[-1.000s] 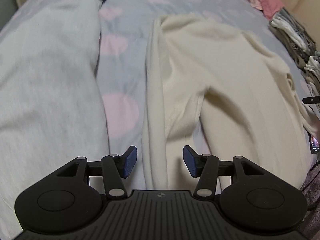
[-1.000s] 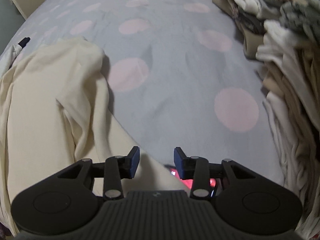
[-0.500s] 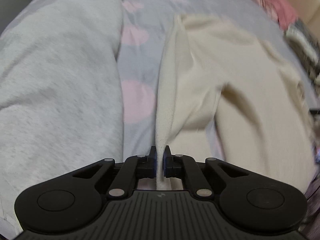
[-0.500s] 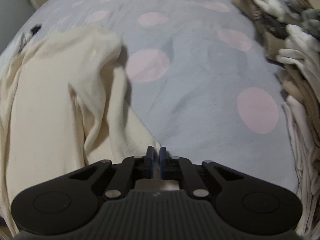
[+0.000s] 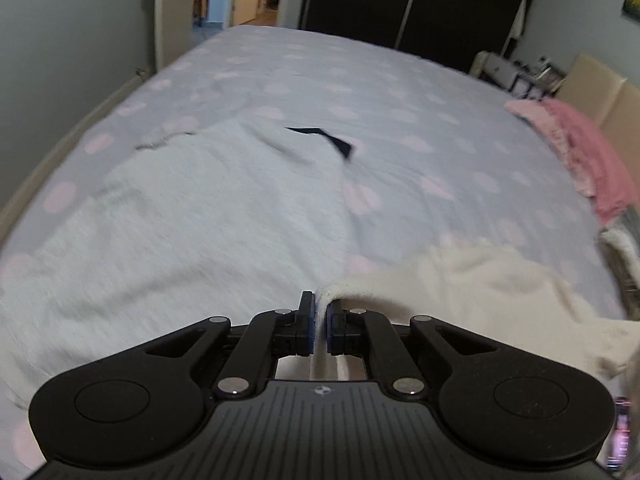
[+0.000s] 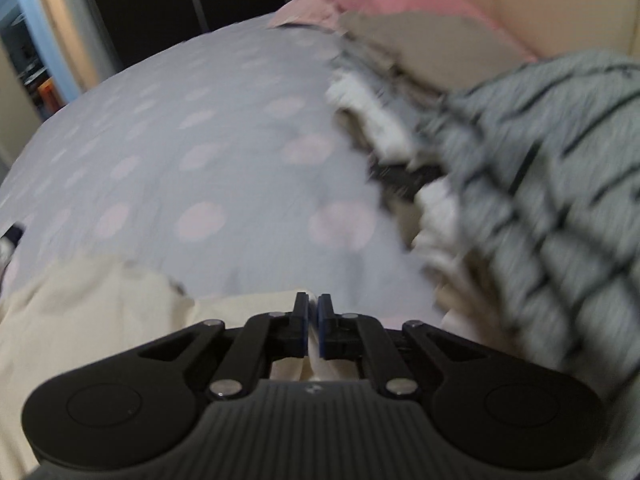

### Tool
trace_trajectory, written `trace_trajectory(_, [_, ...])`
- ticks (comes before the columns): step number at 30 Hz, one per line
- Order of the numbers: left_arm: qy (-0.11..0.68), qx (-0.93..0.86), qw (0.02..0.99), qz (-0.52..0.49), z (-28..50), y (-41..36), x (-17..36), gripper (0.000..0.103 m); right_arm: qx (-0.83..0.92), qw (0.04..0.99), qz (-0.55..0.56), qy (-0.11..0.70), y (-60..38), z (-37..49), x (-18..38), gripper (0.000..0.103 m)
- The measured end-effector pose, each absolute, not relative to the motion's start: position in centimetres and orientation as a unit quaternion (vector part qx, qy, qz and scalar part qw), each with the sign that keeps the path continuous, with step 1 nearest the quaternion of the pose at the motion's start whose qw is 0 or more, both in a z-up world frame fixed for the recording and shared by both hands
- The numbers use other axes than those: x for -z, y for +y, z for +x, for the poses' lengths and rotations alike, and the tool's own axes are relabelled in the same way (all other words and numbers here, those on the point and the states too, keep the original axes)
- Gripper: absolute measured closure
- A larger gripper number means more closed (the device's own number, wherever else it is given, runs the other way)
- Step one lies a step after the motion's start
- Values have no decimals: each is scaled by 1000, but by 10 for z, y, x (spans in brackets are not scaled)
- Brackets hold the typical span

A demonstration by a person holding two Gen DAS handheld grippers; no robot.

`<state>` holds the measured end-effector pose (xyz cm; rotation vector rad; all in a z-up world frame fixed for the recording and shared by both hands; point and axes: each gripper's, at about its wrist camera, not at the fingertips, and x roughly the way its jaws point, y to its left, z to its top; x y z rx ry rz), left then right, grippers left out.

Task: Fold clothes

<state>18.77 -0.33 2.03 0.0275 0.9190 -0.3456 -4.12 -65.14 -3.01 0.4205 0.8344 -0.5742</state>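
Note:
A cream garment (image 5: 492,280) lies on the bed, its near edge lifted off the cover. My left gripper (image 5: 319,312) is shut on one corner of that edge, and cream cloth shows between the blue pads. In the right wrist view the same cream garment (image 6: 92,312) spreads to the lower left. There my right gripper (image 6: 313,312) is shut on another corner, with a fold of cloth pinched between its pads. Both grippers point down at a slant over the bed.
A light grey garment (image 5: 192,232) lies flat to the left on the polka-dot bed cover (image 5: 400,92). A pile of clothes (image 6: 540,168) with a striped grey piece rises on the right. Pink cloth (image 5: 580,152) lies by the beige headboard (image 6: 560,4).
Both grippers closed from open onto the cream garment's near edge, then rose and tilted up. The views now reach the far end of the bed and the room, and the hem is lifted.

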Motion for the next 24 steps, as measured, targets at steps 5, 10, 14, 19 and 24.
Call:
trace_trajectory(5, [471, 114, 874, 42, 212, 1, 9, 100, 334, 828, 191, 407, -672, -32, 52, 101])
trace_trajectory(10, [489, 97, 865, 58, 219, 5, 22, 99, 360, 813, 174, 423, -687, -25, 73, 103])
trace_trajectory(14, [480, 99, 870, 57, 214, 3, 19, 82, 342, 813, 205, 425, -693, -24, 78, 99])
trace_trajectory(19, [434, 93, 893, 78, 185, -9, 3, 61, 314, 831, 219, 403, -674, -28, 70, 94])
trace_trajectory(24, [400, 142, 902, 81, 140, -29, -10, 52, 249, 856, 210, 402, -631, -29, 67, 68])
